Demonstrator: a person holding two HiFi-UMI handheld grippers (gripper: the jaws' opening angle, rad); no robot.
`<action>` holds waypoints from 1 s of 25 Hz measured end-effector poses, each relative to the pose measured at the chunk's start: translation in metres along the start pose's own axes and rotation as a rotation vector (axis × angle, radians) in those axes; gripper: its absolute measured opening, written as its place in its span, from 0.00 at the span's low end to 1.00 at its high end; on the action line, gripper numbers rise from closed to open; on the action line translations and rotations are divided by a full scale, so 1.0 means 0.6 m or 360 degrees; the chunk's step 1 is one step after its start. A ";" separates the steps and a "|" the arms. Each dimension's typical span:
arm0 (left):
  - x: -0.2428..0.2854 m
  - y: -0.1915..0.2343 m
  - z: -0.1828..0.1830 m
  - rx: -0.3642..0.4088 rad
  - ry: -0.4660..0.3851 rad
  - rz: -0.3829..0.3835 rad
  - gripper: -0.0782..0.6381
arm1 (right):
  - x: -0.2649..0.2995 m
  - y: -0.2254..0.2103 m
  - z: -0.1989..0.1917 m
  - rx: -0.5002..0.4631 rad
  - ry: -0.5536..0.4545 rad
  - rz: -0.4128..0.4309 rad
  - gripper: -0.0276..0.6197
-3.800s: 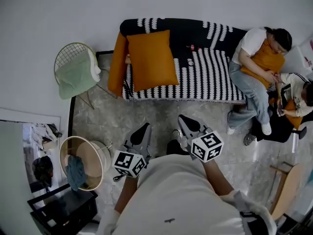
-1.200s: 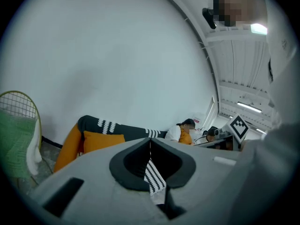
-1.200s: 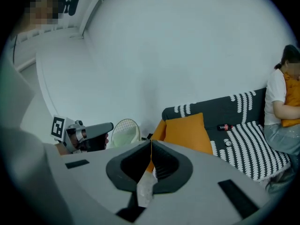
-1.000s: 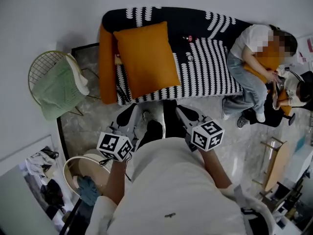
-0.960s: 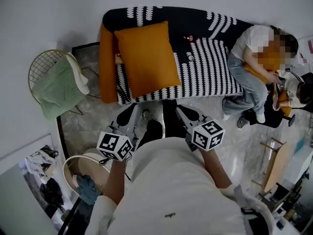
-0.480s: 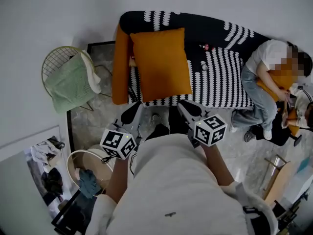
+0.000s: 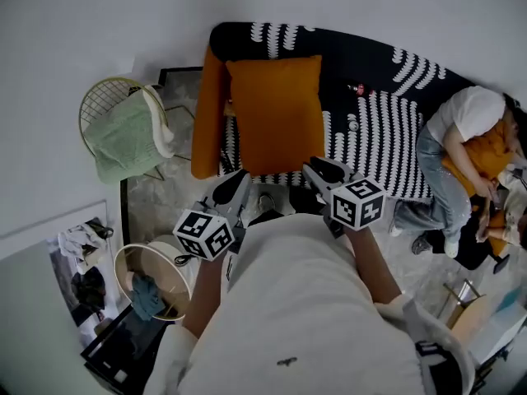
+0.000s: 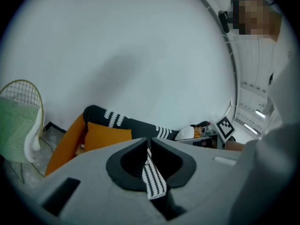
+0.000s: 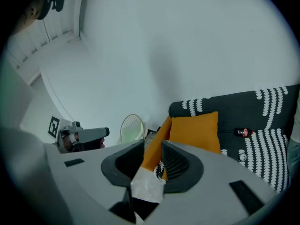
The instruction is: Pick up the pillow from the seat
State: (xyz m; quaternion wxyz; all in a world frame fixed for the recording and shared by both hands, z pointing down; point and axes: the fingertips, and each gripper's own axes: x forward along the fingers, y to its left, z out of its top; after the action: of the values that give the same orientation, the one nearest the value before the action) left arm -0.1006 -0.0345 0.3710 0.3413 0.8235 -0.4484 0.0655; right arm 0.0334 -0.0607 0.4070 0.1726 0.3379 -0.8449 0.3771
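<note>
On striped sofa (image 7: 380,137) by white wall (image 7: 90,23): orange pillow (image 7: 276,113) | left claw (image 7: 240,179) closed | right claw (image 7: 317,169) just opening, empty

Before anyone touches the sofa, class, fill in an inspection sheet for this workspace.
Surface: sofa seat under a black-and-white patterned cover.
Job's things: square orange fabric pillow on the seat, untouched.
Clutter: long orange cushion at the sofa's end; small bottle on the seat.
Tools: left tool shut; right tool has just been opening its jaws, nothing between them; both apart from the pillow.
Cables: nothing seen.
Surroundings: wire chair with green cloth, round basket, people at the sofa's other end.
</note>
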 end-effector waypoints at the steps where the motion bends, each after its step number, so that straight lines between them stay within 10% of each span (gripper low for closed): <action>1: 0.013 0.001 -0.003 -0.0051 0.0002 0.0010 0.13 | 0.003 -0.011 0.004 -0.0007 0.0030 0.0022 0.21; 25: 0.149 0.039 -0.100 -0.0299 0.0202 0.0243 0.37 | 0.051 -0.215 -0.022 -0.0025 0.0383 0.0055 0.56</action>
State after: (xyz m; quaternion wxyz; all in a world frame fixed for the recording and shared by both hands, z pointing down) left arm -0.0542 -0.0680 0.4652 0.4387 0.7455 -0.4915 0.1009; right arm 0.1025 -0.1270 0.4998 0.2690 0.2744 -0.8267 0.4110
